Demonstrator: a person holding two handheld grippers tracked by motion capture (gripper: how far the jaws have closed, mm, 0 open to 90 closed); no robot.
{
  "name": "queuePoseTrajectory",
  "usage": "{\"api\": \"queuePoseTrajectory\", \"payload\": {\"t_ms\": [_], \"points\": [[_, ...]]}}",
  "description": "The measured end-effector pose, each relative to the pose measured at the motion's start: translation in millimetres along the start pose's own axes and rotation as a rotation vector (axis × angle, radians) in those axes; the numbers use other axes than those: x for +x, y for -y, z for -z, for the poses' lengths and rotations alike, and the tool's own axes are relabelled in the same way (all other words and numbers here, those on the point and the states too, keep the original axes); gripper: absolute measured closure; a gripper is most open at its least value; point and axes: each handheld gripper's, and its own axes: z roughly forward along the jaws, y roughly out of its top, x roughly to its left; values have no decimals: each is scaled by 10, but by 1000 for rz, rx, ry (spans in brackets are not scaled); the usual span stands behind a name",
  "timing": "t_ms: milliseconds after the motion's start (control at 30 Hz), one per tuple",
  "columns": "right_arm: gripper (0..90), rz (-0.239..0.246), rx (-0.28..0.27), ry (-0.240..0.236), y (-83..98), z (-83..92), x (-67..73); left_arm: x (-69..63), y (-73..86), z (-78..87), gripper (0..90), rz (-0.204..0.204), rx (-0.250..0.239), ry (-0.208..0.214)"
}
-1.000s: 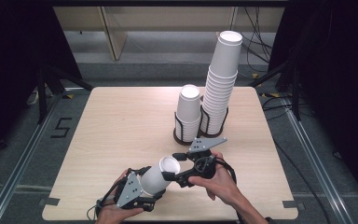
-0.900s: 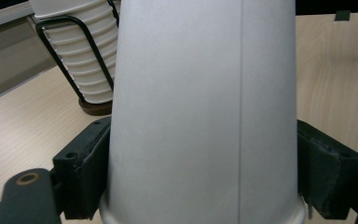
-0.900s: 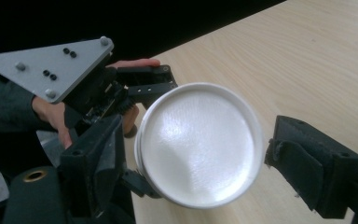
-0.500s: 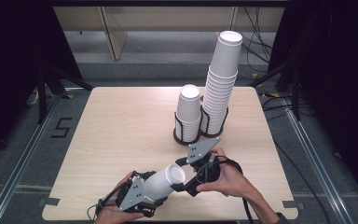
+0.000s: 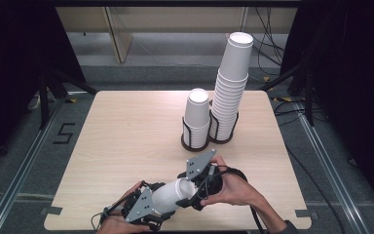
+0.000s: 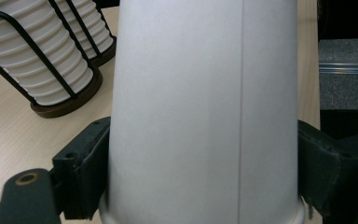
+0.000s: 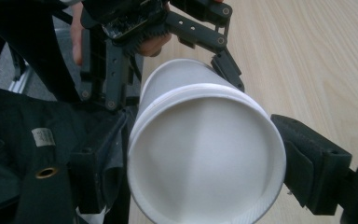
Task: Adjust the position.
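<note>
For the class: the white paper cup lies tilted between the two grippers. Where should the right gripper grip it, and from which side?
Probably at the rim end of the paper cup, jaws straddling the open mouth from outside. That end points at the right gripper, while the left gripper clamps the narrower base, leaving the rim free.

I hold a white paper cup [image 5: 173, 195] lying nearly on its side above the near edge of the counter [image 5: 126, 136], its open mouth tipped up and away from me toward my right, its base end toward my left. It is plain and smooth, with a rolled rim and a faint vertical seam down its wall [image 6: 240, 107]. The inside [image 7: 200, 163] is bare white and empty. The jaws of my left gripper [image 5: 146, 209] press on the wall at both sides, and the jaws of my right gripper [image 5: 195, 187] stand on either side of the rim, close against it.
</note>
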Motion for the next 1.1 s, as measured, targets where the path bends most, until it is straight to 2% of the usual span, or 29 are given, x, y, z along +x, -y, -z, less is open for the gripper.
{"api": "queuePoseTrajectory", "payload": {"t_ms": [33, 133, 267, 300, 400, 467, 500, 633, 667, 700, 800, 867, 1000, 1100], "points": [[222, -2, -9, -6, 4, -5, -9, 2, 6, -12, 153, 1, -15, 0], [251, -3, -13, -20, 18, -15, -31, 7, 7, 2, 151, -10, 3, 7], [256, -17, -24, -42, 34, 5, -56, 21, 9, 7, 140, 3, -14, 22], [256, -23, -30, -45, 41, 9, -68, 23, 15, 2, 135, 4, -26, 13], [257, -28, -38, -51, 58, 29, -91, 27, 23, 3, 117, 18, -48, 19], [257, -34, -54, -58, 70, 45, -102, 36, 30, 7, 107, 37, -90, 23], [258, -39, -66, -64, 78, 63, -113, 46, 29, 16, 102, 32, -96, 24], [258, -56, -99, -84, 115, 99, -154, 73, 27, 49, 96, 94, -175, 32], [259, -62, -104, -87, 127, 102, -160, 86, 23, 72, 95, 105, -182, 32], [259, -64, -113, -90, 138, 108, -175, 102, 22, 80, 92, 118, -213, 29], [262, -96, -141, -93, 167, 136, -205, 119, 28, 105, 104, 122, -217, 27], [263, -77, -156, -85, 166, 146, -220, 114, 39, 92, 105, 129, -218, 26], [266, -81, -148, -81, 154, 157, -206, 108, 48, 77, 107, 125, -212, 22], [267, -74, -153, -74, 147, 159, -203, 96, 52, 59, 107, 137, -229, 24]]}}
